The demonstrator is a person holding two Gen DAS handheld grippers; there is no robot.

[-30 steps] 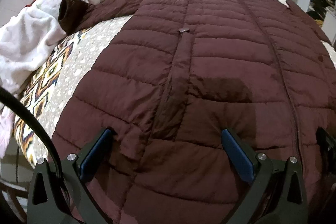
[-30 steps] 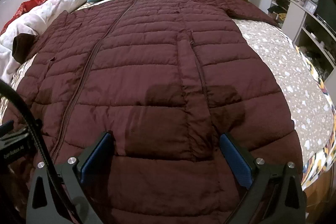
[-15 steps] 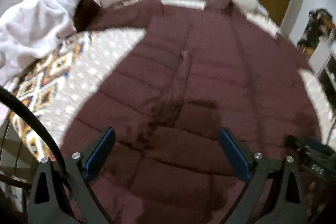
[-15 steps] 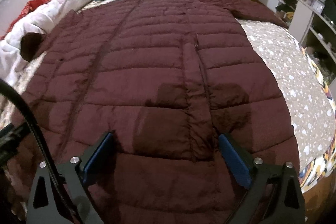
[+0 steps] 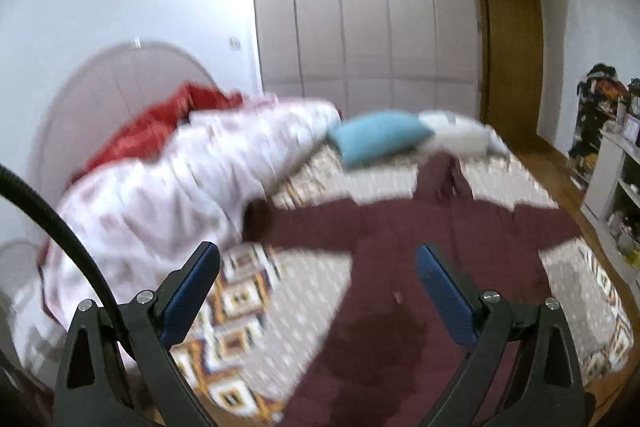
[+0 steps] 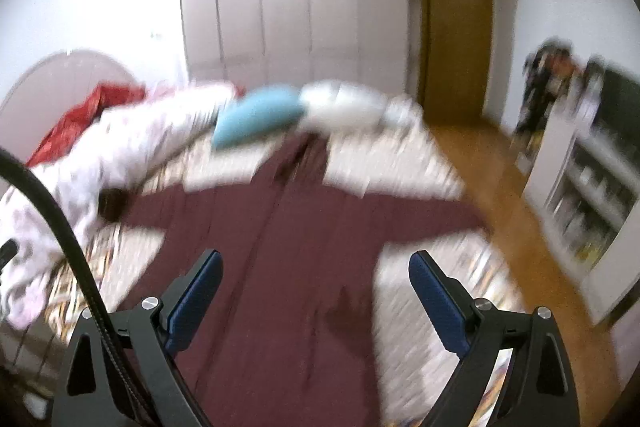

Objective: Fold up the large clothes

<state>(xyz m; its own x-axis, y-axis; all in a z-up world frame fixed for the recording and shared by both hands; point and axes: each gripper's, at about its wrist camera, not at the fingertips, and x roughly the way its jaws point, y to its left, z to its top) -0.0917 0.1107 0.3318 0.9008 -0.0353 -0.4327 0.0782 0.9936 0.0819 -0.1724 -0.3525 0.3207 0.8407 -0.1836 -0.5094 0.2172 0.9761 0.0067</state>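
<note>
A large maroon puffer coat (image 5: pixel 420 247) lies spread flat on the patterned bed cover (image 5: pixel 248 299), sleeves stretched out to both sides and hood toward the pillows. My left gripper (image 5: pixel 316 253) hangs well above the bed, open, with nothing between its blue pads (image 5: pixel 188 299). The right wrist view, blurred by motion, shows the same coat (image 6: pixel 300 247) far below. My right gripper (image 6: pixel 316 258) is open too, with nothing between its fingers, and stays clear of the fabric.
A white duvet (image 5: pixel 160 195) and a red cloth (image 5: pixel 160 123) are heaped on the bed's left side. A teal pillow (image 5: pixel 380 139) and a white pillow (image 5: pixel 460 135) lie at the head. White shelves (image 6: pixel 592 195) and wooden floor (image 6: pixel 500 195) are to the right.
Both grippers have risen fast from just over the coat's hem and tilted up. The coat now sits far below, and the wardrobe and walls fill the upper view. Both stay open.
</note>
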